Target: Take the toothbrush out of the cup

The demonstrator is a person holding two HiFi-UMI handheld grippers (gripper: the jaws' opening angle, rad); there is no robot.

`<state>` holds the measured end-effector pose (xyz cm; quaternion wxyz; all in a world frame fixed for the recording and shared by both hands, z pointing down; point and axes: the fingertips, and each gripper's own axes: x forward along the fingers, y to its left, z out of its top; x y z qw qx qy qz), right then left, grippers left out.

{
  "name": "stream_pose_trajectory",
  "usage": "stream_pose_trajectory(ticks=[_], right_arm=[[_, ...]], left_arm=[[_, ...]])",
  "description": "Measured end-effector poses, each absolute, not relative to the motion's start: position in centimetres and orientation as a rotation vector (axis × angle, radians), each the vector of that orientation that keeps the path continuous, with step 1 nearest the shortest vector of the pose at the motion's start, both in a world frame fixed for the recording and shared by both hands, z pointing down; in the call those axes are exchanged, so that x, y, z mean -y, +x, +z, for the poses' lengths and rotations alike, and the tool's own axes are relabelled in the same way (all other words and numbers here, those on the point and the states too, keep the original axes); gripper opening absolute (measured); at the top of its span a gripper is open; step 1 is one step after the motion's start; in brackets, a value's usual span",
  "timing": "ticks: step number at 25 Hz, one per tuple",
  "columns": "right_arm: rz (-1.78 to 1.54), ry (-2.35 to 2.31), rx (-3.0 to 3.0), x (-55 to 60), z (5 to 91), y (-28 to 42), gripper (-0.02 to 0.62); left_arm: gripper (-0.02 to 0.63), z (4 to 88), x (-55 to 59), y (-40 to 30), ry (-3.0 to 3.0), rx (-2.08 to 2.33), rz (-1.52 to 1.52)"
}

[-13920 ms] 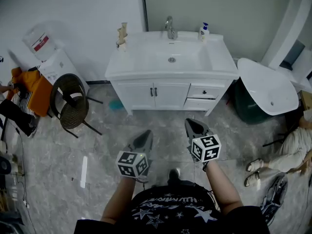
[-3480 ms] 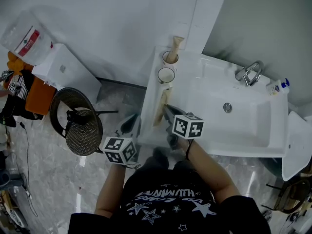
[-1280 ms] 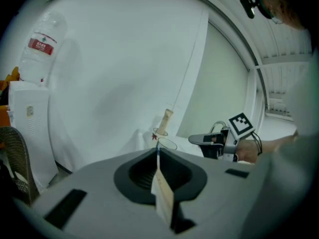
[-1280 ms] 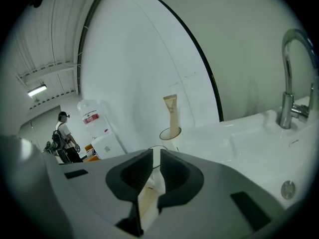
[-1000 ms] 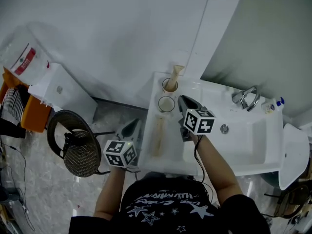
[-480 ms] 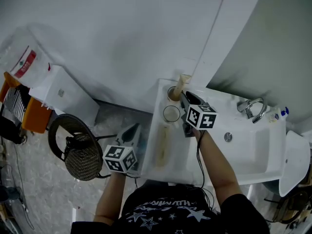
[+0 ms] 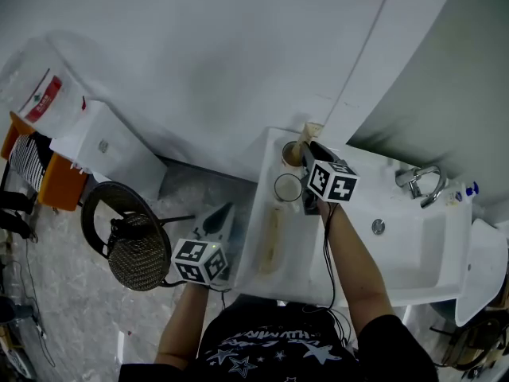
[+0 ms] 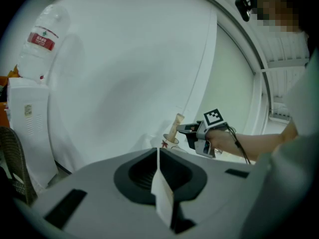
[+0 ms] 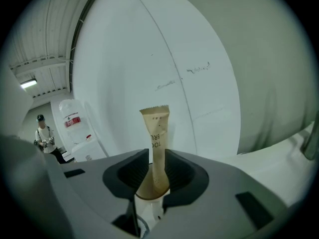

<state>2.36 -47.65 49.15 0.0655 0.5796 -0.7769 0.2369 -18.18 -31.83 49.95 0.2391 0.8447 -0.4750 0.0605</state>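
A toothbrush in a brown paper wrapper [image 7: 313, 130] stands upright in a white cup [image 7: 292, 154] at the back left corner of the white vanity top [image 7: 350, 273]. My right gripper [image 7: 305, 147] is at that cup. In the right gripper view the wrapped toothbrush [image 9: 155, 133] rises in the gap of the right gripper [image 9: 157, 166], above the cup [image 9: 147, 210]. Its jaws have just been opening and stand apart from the wrapper. My left gripper [image 7: 219, 210] hangs beside the vanity's left edge, jaws together and empty.
An empty cup [image 7: 288, 187] stands just in front of the first. Another wrapped toothbrush [image 7: 270, 245] lies flat on the counter. The basin with its faucet [image 7: 419, 181] is to the right. A round chair [image 7: 131, 249] and a water dispenser [image 7: 103, 146] stand on the left.
My right gripper has moved from beside the front cup back to the rear cup holding the toothbrush. The left gripper has stayed beside the vanity's edge.
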Motion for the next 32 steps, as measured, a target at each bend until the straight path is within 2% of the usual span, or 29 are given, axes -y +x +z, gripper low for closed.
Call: stream_pose_trajectory(ticks=[13,21,32], right_arm=[[0.693,1.743,2.319,47.9,49.8,2.3,0.086],[0.649,1.736,2.322,47.5,49.3,2.0,0.037],[0.548,1.802,2.462,46.1,43.9,2.2,0.031]], left_arm=[[0.028,50.5,31.2,-19.1,2.281,1.329,0.176],[0.028,50.3,31.1,-18.5,2.290,1.322,0.172],[0.028,49.0,30.5,-18.0,2.324,1.327,0.157]])
